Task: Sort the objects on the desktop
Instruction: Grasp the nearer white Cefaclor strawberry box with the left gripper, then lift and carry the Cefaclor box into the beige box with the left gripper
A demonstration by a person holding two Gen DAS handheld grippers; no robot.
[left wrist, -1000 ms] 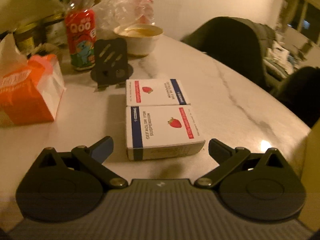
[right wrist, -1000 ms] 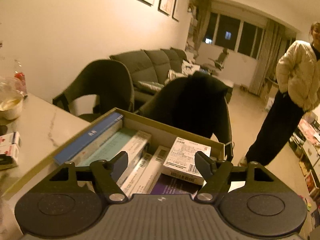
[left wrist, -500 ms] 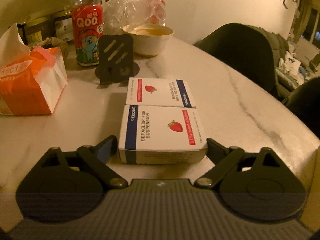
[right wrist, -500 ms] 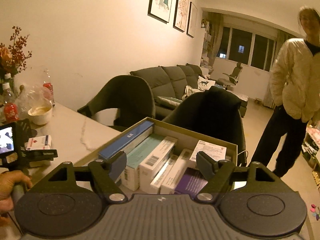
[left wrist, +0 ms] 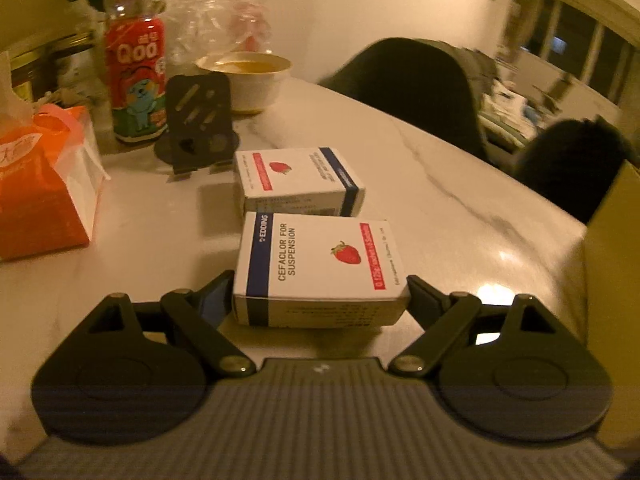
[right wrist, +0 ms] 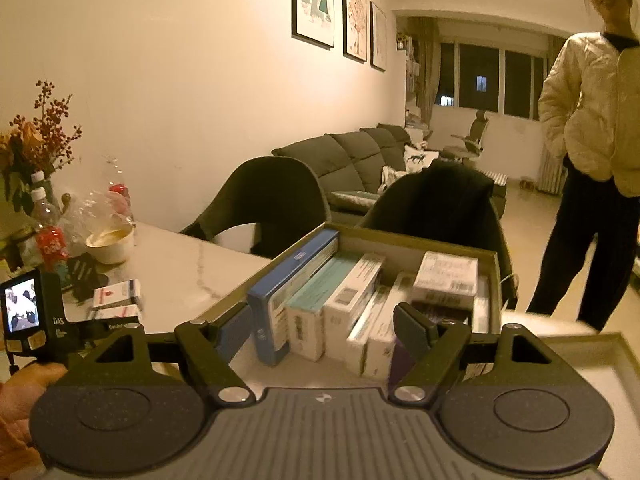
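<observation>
Two white medicine boxes with a strawberry print lie on the marble table (left wrist: 460, 208). My left gripper (left wrist: 318, 292) is shut on the near medicine box (left wrist: 320, 256), its fingers pressed against both short sides. The far medicine box (left wrist: 296, 176) lies just behind it. In the right wrist view my right gripper (right wrist: 320, 328) is open and holds nothing. It hovers over an open cardboard box (right wrist: 400, 236) packed with several upright medicine boxes. Both strawberry boxes (right wrist: 116, 300) show small at the left there.
An orange tissue pack (left wrist: 40, 184), a red Qoo bottle (left wrist: 136, 80), a black phone stand (left wrist: 198, 120) and a bowl (left wrist: 244, 76) stand at the table's back left. Dark chairs (right wrist: 272, 200) line the far edge. A person (right wrist: 592, 160) stands at the right.
My left gripper moved forward around the near medicine box and closed on it. The right gripper drew back and up from the cardboard box, staying open.
</observation>
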